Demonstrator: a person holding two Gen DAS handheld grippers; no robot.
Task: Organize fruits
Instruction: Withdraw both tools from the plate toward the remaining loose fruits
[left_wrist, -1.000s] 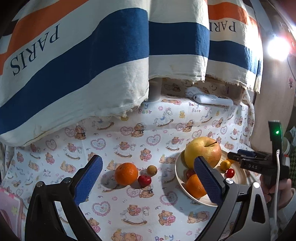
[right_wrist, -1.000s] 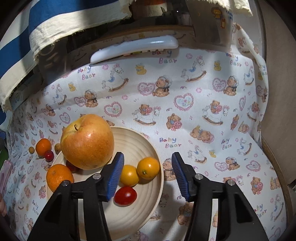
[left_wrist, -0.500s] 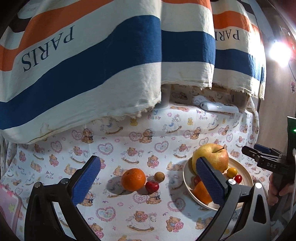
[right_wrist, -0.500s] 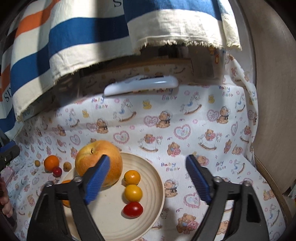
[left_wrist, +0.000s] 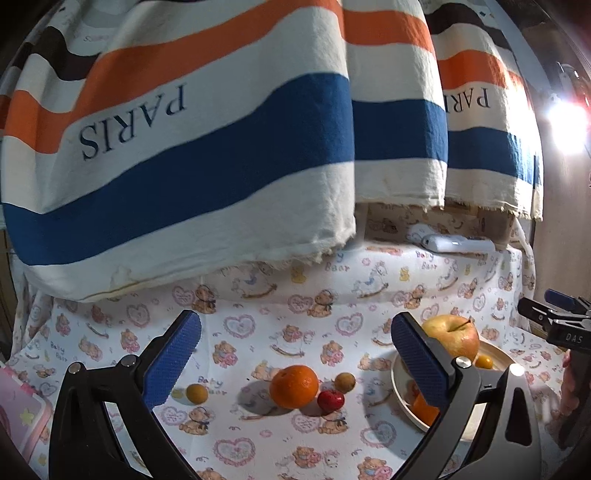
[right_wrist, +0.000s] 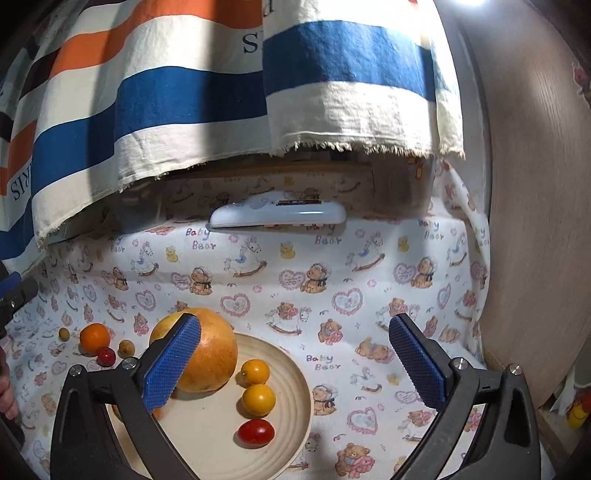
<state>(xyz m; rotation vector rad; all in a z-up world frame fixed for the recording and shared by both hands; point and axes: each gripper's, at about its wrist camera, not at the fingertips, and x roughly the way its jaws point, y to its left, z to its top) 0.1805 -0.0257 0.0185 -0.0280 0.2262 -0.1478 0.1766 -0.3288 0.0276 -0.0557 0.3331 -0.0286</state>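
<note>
A cream plate (right_wrist: 295, 432) on the bear-print cloth holds a big apple (right_wrist: 212, 354), two small yellow fruits (right_wrist: 255, 371), a red tomato (right_wrist: 255, 433) and an orange partly hidden by my finger. The plate (left_wrist: 400, 387) and apple (left_wrist: 452, 334) show at right in the left wrist view. Left of the plate lie an orange (left_wrist: 293, 386), a red fruit (left_wrist: 330, 400) and two small tan fruits (left_wrist: 345, 381). My left gripper (left_wrist: 295, 365) is open and empty above the orange. My right gripper (right_wrist: 295, 363) is open and empty above the plate.
A striped PARIS towel (left_wrist: 184, 147) hangs over the back of the table. A white remote (right_wrist: 277, 214) lies at the back edge. A wooden panel (right_wrist: 535, 221) stands at the right. A pink box corner (left_wrist: 18, 413) sits at the far left.
Both grippers have pulled back and up from the table. The right gripper has opened wider after leaving a yellow fruit on the plate. The fruits look smaller and farther.
</note>
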